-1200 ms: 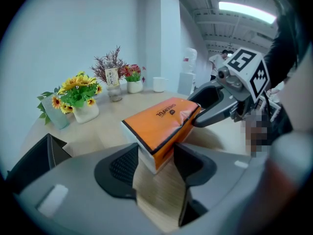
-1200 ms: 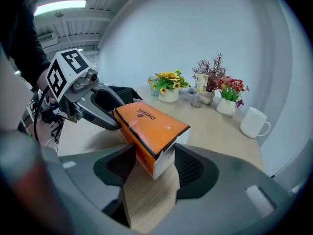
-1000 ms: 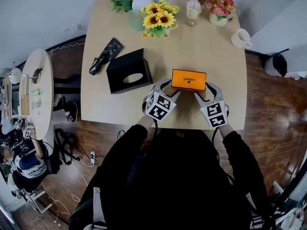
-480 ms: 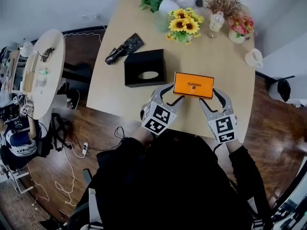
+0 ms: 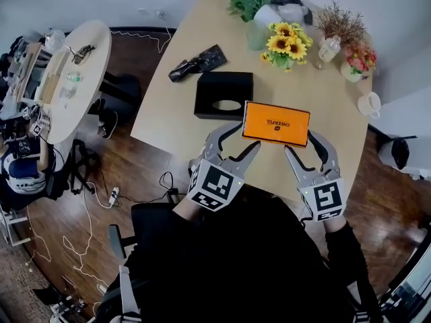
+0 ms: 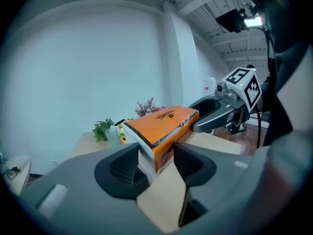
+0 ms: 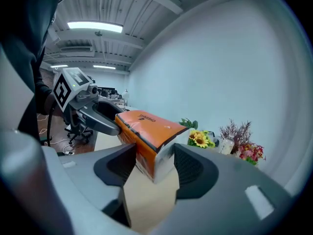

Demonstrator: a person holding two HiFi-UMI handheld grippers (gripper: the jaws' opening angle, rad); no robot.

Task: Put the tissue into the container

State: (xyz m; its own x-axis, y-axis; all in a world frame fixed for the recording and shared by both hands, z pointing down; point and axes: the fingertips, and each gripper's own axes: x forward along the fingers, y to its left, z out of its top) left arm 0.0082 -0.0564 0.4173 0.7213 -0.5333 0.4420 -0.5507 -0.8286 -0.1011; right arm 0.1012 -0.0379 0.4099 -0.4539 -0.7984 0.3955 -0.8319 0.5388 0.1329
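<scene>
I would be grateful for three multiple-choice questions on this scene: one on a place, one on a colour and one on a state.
1. Where does the black container stand?
A. On the wooden table, just left of the tissue pack
B. On the round side table
C. On the floor

2. What colour is the tissue pack's top?
A. Blue
B. Orange
C. Green

3. How is the tissue pack held?
A. Not at all
B. By one gripper alone
C. By the left gripper and the right gripper, one at each end

Answers:
1 A: the head view shows it on the table beside the pack.
2 B: every view shows an orange top.
3 C: each gripper view shows an end of the pack between its jaws, and the right gripper's jaws are closing on it.
</scene>
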